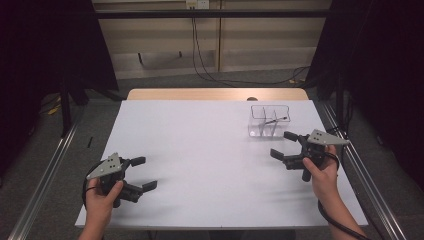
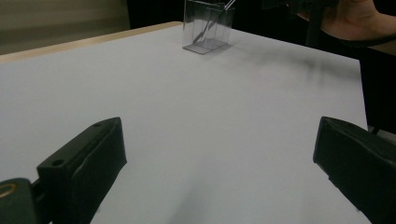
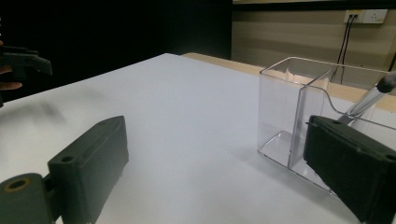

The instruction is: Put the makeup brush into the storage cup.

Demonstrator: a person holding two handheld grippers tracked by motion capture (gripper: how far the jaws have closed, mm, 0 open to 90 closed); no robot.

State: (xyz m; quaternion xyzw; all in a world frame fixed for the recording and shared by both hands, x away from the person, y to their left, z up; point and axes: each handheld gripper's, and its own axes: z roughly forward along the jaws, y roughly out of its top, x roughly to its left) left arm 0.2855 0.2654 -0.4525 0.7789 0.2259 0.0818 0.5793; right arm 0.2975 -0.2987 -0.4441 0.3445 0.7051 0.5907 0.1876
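A: Where does the clear plastic organiser box with inner dividers (image 1: pixel 269 121) stand?

B: Far right part of the white tabletop (image 1: pixel 200 160), near the back edge. Upright. A slim pen-like stick with a dark tip (image 1: pixel 276 120) leans inside one compartment, its end poking above the rim.

A: And the right gripper (image 1: pixel 285 149)?

B: Just in front of the box, not touching it. Jaws spread wide, nothing between them. In the right gripper view one jaw sits close against the near wall of the box (image 3: pixel 299 116), the stick (image 3: pixel 369 100) rising behind it.

A: Left gripper (image 1: pixel 142 173)?

B: Well apart, near the front left corner of the tabletop. Jaws wide too, holding nothing. From its own camera the box (image 2: pixel 208 27) is far off across bare white surface.

A: How would that stick handle?

B: My guess: light, stiff, thin and smooth, so apt to swivel or slip in a loose pinch. Best taken at the exposed upper end, jaws closing across the shaft. The box looks light and hard; thin walls, slick underside probably. A nudge could slide it, so the other gripper may need to steady a wall.
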